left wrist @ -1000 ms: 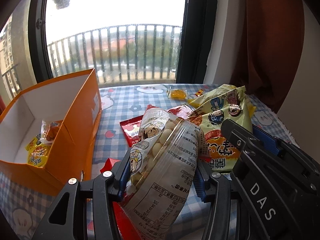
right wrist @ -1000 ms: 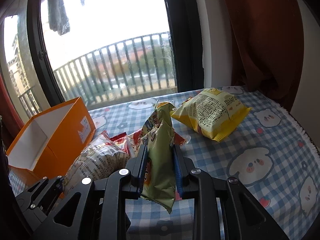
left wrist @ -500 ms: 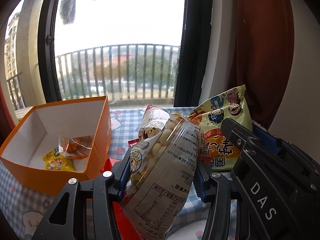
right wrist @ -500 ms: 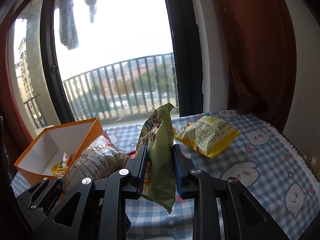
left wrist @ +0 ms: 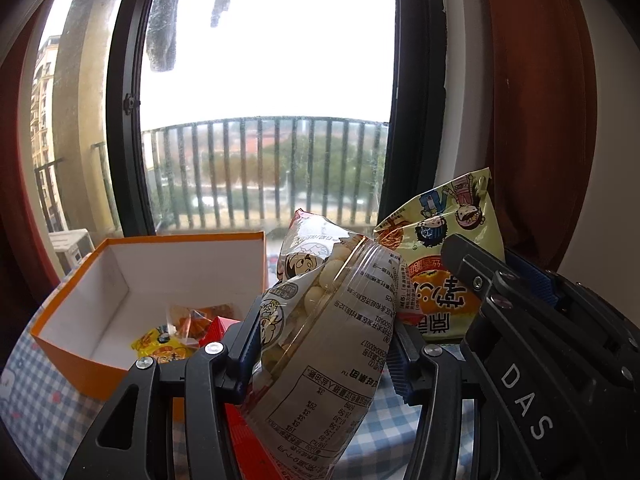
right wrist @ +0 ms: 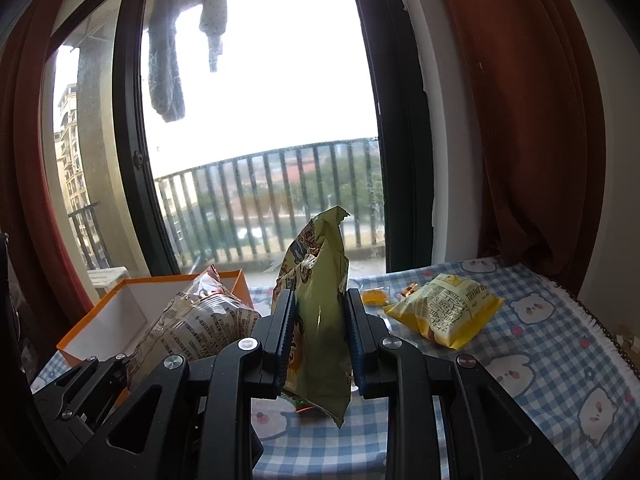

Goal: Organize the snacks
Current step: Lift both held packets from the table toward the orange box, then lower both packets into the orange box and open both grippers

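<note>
The left gripper is clamped on a clear plastic bag of round white puffs, held upright just right of the open orange cardboard box, above the blue-checked desk. Inside the box lie a small yellow packet and an orange wrapped snack. The right gripper pinches a pale green cartoon-printed snack bag, right of the box. A yellow crinkled snack bag lies flat on the desk, well right of the box
</note>
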`<state>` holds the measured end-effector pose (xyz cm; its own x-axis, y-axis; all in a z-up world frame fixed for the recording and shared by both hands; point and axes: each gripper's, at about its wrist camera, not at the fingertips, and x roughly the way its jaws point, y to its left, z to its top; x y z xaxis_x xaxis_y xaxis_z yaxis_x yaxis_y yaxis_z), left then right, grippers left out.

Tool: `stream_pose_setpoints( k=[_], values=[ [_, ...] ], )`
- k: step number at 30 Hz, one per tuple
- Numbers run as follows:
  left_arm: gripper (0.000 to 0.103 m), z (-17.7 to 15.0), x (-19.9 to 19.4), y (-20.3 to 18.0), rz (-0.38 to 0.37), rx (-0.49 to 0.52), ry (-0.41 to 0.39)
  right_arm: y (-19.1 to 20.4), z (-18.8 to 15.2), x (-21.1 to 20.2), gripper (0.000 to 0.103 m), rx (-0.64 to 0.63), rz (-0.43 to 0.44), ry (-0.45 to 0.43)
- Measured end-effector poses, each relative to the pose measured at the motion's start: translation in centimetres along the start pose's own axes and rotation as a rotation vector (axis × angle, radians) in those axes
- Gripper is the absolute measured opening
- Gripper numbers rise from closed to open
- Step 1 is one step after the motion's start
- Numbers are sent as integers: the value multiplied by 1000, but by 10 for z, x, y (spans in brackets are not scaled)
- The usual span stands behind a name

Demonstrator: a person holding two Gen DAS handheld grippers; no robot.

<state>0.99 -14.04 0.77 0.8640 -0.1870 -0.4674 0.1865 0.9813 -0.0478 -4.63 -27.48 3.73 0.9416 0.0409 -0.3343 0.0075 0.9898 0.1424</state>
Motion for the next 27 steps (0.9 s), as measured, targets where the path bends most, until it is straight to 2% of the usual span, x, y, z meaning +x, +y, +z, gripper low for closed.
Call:
stream_pose_setpoints(
  k=[17,27],
  values=[
    [54,15,8,76,108,-49,-41,77,11,53,28,-34,112,-4],
    [55,6,37,127,170,-112,23,131,0,107,28,-57,169,84]
  ],
)
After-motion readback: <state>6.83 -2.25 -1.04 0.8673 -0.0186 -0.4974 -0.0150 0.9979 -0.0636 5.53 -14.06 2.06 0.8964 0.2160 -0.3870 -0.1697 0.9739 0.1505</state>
